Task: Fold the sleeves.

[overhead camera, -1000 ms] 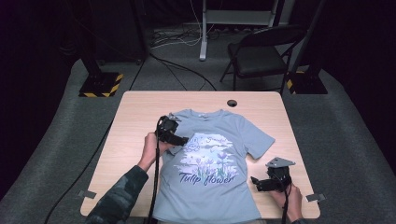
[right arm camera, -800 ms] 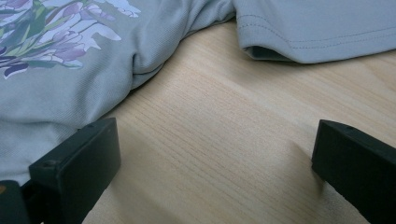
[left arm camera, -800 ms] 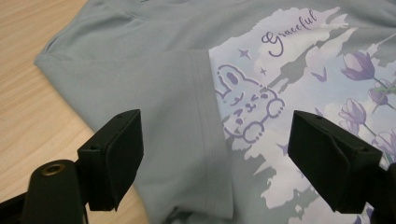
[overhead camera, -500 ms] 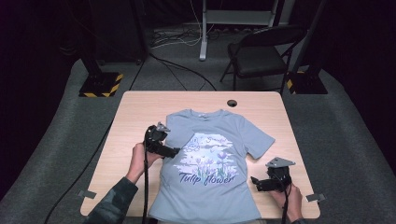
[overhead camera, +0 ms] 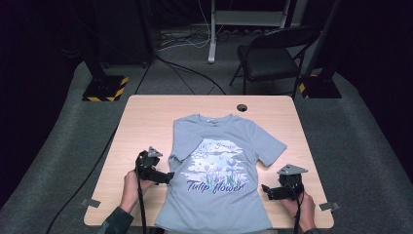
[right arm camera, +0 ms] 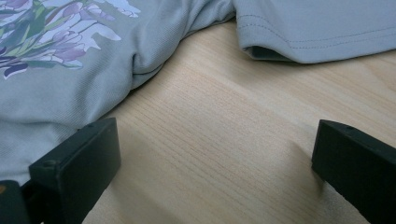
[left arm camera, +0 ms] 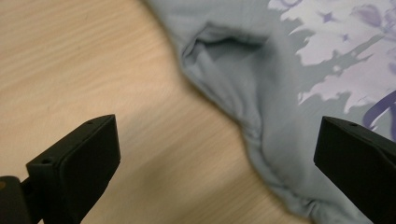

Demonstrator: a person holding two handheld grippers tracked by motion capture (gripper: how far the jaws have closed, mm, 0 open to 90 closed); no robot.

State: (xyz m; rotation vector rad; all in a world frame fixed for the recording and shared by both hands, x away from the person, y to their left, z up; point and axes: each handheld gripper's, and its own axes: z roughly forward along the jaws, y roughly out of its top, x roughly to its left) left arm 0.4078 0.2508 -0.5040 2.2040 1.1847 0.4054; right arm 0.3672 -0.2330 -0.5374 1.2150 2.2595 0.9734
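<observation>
Room: dark studio, grey carpet, a folding chair (overhead camera: 272,53) beyond the table (overhead camera: 146,117).
Left gripper (overhead camera: 164,177): jaws have just been opening and stand wide apart, nothing between them; it sits at the shirt's left edge, near the table's front left corner.
Right gripper (overhead camera: 267,190): jaws spread, over bare wood beside the shirt's right edge, near the front right corner.
Shirt (overhead camera: 219,146): grey-blue, flower print, flat at the table's middle, hem at the front edge, left sleeve folded in.
Hole (overhead camera: 242,107): near the back edge.

A grey-blue T-shirt (overhead camera: 219,170) with a flower print lies face up, collar toward 12 o'clock, left sleeve folded in.
</observation>
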